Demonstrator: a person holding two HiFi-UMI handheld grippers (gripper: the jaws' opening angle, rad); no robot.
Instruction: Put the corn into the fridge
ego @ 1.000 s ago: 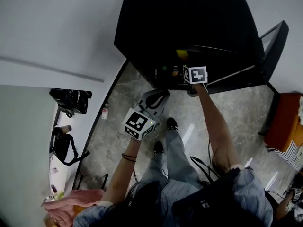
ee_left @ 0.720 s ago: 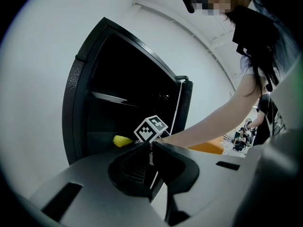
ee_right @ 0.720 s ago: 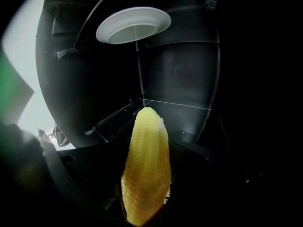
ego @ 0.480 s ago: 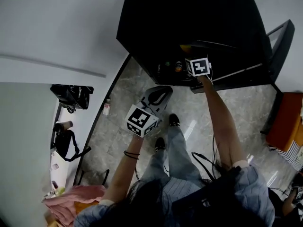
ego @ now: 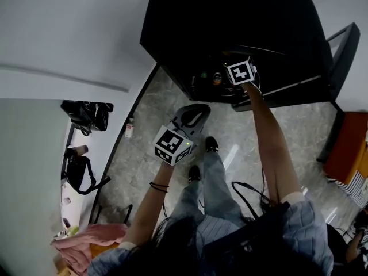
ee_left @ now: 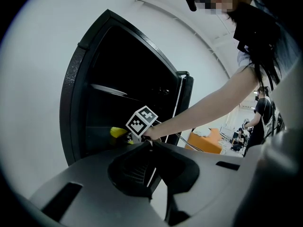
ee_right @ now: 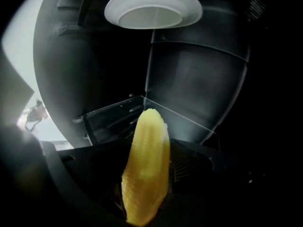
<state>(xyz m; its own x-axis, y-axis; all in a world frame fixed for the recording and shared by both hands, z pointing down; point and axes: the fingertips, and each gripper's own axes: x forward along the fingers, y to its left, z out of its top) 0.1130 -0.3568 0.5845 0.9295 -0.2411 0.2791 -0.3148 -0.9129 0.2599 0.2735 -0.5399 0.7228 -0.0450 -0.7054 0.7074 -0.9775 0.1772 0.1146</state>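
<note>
Right gripper view, right gripper (ee_right: 147,174) clamps corn (ee_right: 147,160) inside fridge (ee_right: 199,84), plate (ee_right: 154,6) overhead, left gripper (ee_left: 151,144) jaws together

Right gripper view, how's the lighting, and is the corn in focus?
Right gripper view: the fridge interior is dim, the frame corners are black, and the corn is bright yet soft, too close to focus. Head view: evenly lit, with strong fisheye curving.

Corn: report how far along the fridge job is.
Done: the fridge door stands open, and the corn is inside the dark interior. In hand: the right gripper is clamped on the corn, with a glass shelf just ahead. Left to do: set the corn down, release and withdraw. The left gripper hangs shut and empty outside.
</note>
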